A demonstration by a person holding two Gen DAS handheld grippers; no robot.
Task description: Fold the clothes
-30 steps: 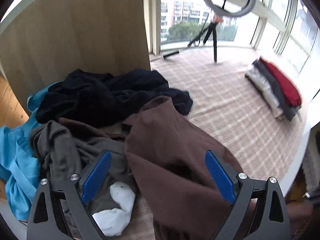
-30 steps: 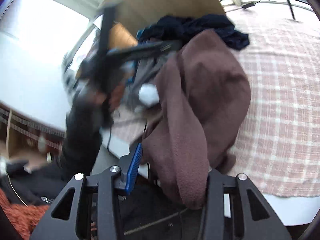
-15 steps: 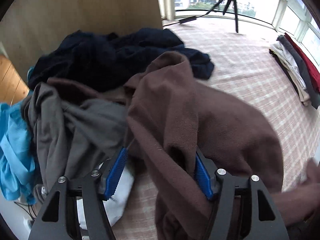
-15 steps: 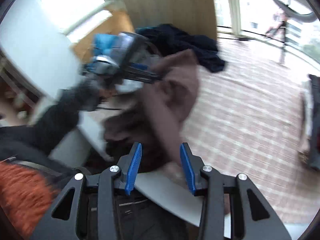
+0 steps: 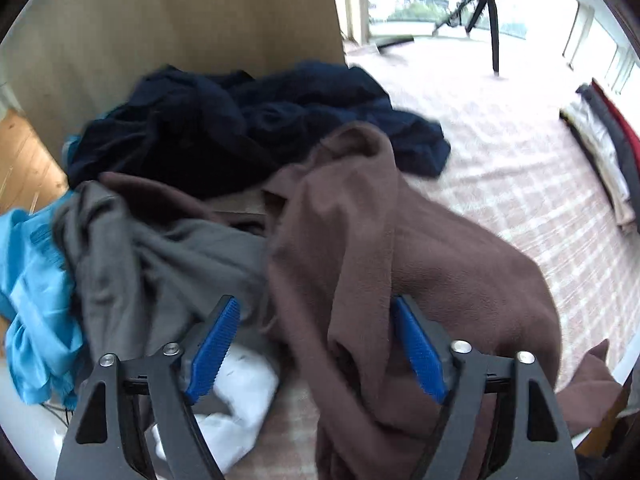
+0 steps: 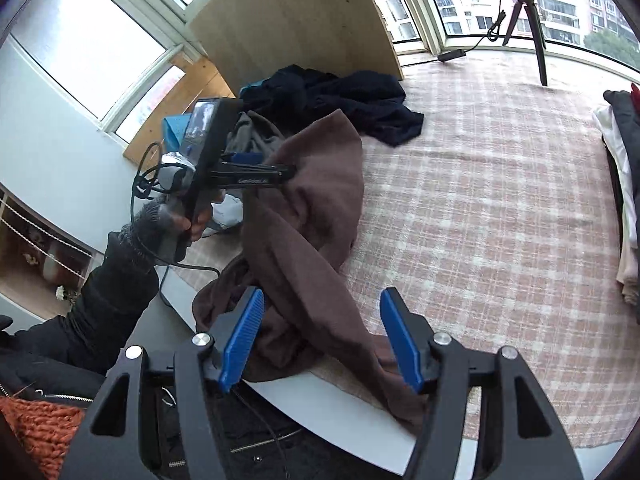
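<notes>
Both tools spread: left tool (image 5: 316, 344), right tool (image 6: 320, 338) straddle brown garment (image 5: 400, 248).

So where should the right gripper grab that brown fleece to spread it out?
Probably the loose end of the brown fleece hanging over the table's near edge. It lies between the open right gripper pads already; come from the near side, closing on its bunched fold.

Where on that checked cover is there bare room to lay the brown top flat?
The checked cover lies bare between the brown top and the folded stack. Crowded: the corner by the wooden board, heaped with dark, grey and blue clothes.
</notes>
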